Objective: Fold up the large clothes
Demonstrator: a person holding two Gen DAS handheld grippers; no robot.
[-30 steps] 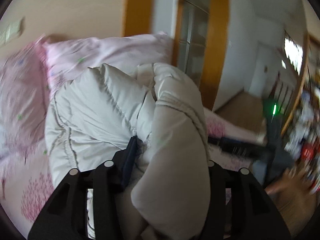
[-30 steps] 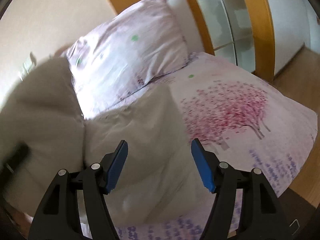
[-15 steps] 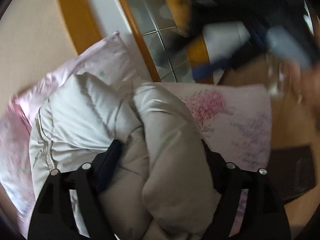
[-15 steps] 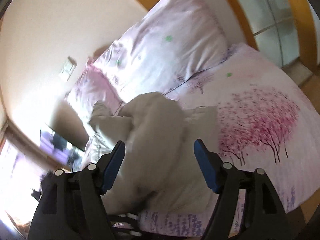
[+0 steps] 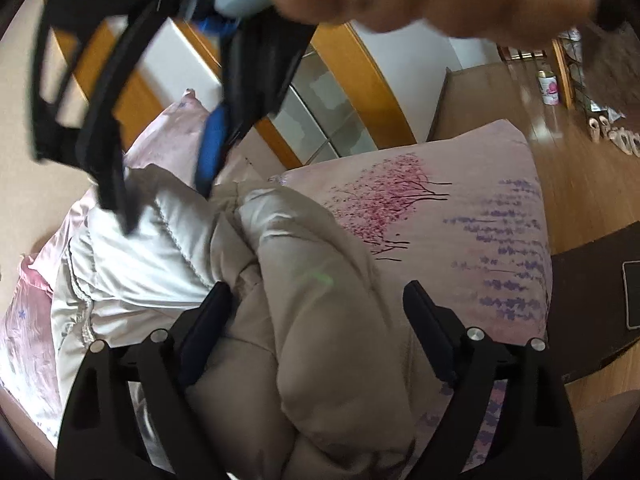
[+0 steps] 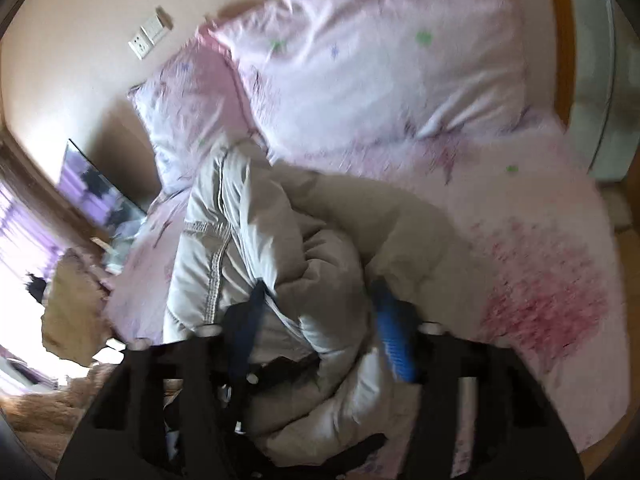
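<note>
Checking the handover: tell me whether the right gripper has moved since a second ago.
Yes. The right gripper has come in over the padded coat, jaws closing around a fold; earlier it sat back, with the pillow just ahead.

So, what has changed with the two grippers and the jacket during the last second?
The left gripper was clamped on the padded jacket; its jaws are opening and the fold lies loose between them. The right gripper, wide open before, is closing on a fold of the jacket. The jacket remains bunched on the pink bed sheet.
</note>
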